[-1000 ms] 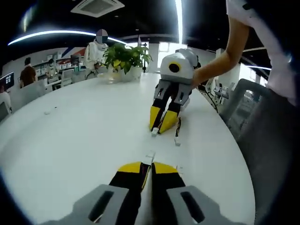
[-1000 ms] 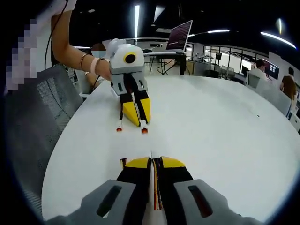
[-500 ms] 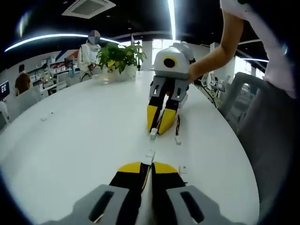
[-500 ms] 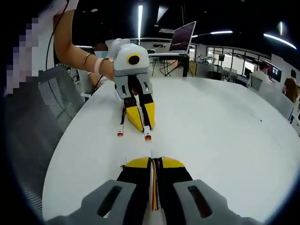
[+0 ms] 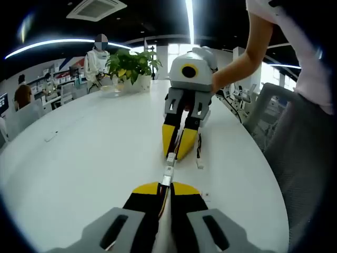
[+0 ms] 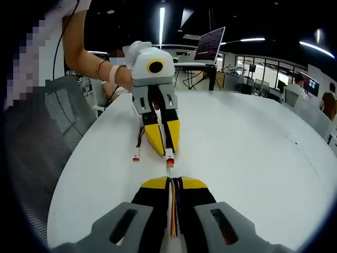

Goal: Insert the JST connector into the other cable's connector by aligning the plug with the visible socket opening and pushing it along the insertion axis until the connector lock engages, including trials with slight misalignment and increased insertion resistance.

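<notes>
Two grippers meet tip to tip over the white table (image 5: pixel 79 158). Your left gripper (image 5: pixel 165 185) has its jaws closed on a cable whose white connector (image 5: pixel 168 174) pokes out just ahead. Your right gripper (image 6: pixel 172 181) pinches the coloured wires (image 6: pixel 174 211) of the other cable, its plug (image 6: pixel 169 156) touching or nearly touching the connector. A spare plug (image 6: pixel 136 157) lies nearby on the table.
</notes>
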`<action>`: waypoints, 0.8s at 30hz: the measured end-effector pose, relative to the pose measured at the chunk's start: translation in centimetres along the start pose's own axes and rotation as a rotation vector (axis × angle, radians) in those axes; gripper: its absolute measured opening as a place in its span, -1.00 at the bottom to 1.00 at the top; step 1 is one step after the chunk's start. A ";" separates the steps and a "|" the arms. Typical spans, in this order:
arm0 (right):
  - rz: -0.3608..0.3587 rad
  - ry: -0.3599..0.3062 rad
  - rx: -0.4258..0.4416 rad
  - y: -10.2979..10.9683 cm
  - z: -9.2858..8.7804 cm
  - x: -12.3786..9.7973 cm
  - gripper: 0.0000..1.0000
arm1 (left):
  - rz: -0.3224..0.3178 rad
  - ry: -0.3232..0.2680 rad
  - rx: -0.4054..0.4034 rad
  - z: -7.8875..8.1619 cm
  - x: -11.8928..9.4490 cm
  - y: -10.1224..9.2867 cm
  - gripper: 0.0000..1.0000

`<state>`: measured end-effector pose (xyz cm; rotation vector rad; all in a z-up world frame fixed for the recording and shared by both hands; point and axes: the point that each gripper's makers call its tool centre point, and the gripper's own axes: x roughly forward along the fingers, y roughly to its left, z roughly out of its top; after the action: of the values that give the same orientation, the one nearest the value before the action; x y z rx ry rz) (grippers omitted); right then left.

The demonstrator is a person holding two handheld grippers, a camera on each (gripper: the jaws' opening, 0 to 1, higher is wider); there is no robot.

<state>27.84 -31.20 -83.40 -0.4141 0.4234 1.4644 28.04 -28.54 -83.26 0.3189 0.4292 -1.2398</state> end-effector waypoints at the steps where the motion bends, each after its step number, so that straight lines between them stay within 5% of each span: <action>1: 0.000 -0.003 0.000 0.0 0.2 0.0 -0.93 | 0.000 0.005 0.006 0.0 0.0 0.0 -0.97; 24: 0.015 0.007 -0.037 -0.2 0.5 0.4 -0.93 | -0.018 0.036 0.034 0.4 0.4 0.2 -0.97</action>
<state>28.04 -30.58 -83.21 -0.4465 0.4062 1.4875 28.42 -28.94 -83.13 0.3679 0.4435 -1.2615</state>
